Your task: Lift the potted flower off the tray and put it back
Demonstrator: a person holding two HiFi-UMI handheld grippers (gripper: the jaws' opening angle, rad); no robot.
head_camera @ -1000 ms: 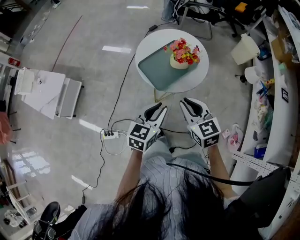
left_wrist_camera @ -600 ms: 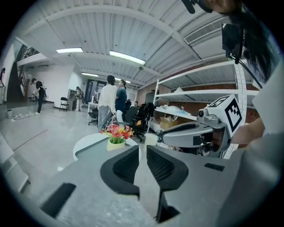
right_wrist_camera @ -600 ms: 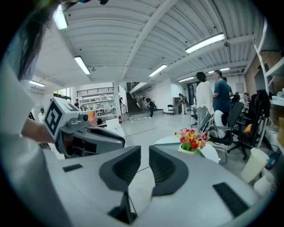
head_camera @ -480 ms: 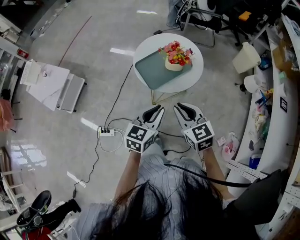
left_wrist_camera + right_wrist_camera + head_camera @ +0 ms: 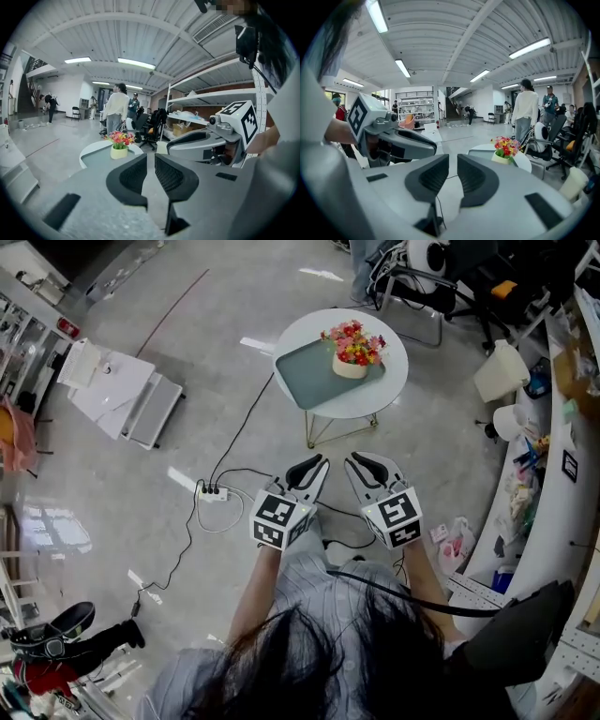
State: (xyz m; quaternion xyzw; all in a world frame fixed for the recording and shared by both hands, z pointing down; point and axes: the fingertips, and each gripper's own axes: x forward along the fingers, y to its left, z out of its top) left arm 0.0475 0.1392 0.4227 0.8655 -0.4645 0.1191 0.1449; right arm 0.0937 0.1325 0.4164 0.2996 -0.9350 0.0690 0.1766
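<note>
On tray (image 5: pixel 314 381): potted flower (image 5: pixel 352 352), upright.

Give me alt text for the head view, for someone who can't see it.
Seen from above, a person holds a left claw and a right claw, both nearly closed and empty, above the floor, short of a round white table. On it a potted flower stands on a grey-green tray.
</note>
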